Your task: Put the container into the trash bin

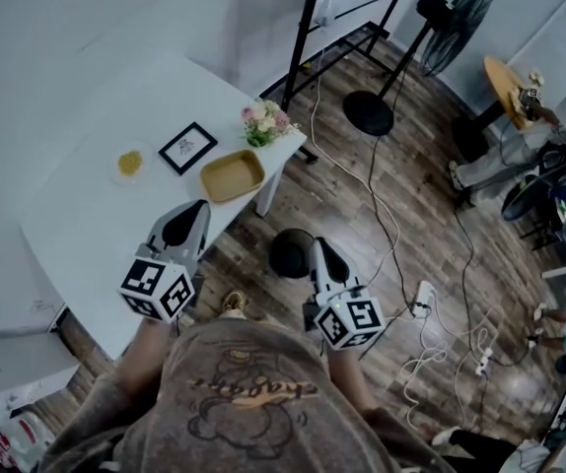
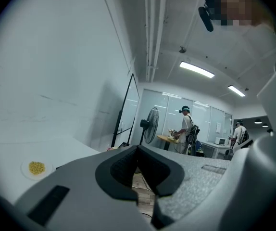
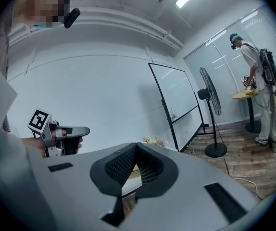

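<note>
Head view: tan container [image 1: 232, 175] flat on white table [image 1: 86, 195], open side up, near the table's corner, just beside flowers [image 1: 266, 121]. Long axis roughly left to right across the picture, right end slightly higher. Black trash bin [image 1: 288, 254] on the wooden floor, apart from the table. Left gripper [image 1: 197, 208] with jaws pressed together, nothing between; right gripper [image 1: 318, 243] likewise closed and empty. Framed print [image 1: 187, 148] near the container, marks too small to read. Script on grey shirt [image 1: 253, 392] illegible.
</note>
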Motion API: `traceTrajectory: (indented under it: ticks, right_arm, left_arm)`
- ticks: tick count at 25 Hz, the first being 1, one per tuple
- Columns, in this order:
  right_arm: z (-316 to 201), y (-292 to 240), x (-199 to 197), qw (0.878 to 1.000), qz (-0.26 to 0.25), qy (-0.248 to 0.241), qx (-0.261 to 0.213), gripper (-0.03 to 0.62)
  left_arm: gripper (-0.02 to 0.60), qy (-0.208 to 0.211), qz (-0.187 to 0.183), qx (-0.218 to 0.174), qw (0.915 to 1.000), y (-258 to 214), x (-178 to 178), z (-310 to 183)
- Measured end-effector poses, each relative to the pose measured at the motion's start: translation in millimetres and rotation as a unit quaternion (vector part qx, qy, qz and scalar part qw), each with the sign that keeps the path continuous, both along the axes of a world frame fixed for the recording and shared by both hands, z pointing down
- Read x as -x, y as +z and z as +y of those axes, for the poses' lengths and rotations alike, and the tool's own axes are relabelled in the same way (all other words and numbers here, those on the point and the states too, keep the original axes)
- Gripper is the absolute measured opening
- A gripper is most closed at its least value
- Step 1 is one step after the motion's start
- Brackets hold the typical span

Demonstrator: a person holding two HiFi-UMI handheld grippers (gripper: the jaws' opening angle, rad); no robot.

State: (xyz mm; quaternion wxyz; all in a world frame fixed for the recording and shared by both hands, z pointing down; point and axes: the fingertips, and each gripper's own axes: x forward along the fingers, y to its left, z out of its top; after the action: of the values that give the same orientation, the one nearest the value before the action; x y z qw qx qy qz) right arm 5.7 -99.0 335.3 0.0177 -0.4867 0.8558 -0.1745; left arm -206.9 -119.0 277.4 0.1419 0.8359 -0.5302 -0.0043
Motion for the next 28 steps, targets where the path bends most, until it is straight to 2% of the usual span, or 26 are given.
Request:
traceTrajectory:
  ticks: [12, 15, 18, 28]
  right_arm:
    - [-15, -1, 32, 1.0, -0.009, -0.009, -0.005, 0.0]
    - [-15, -1, 29, 1.0, -0.007, -0.007, -0.005, 0.001]
    - [-16, 0, 25, 1.0, -0.005, -0.002, -0.003, 0.0]
    - [-20, 4, 15, 1.0, 0.001, 0.014, 0.006, 0.0]
  left_arm:
    - [0.003, 0.016, -0.018, 0.0, 0.9997, 7, 6, -19]
    - [0.007, 0.021, -0.001, -0.004, 0.9998, 6, 5, -21]
    - [0.063, 0.025, 0.007, -0.001, 0.9997, 9, 5, -27]
    - [0.221, 0.018, 0.0, 0.02, 0.9997, 30, 19, -59]
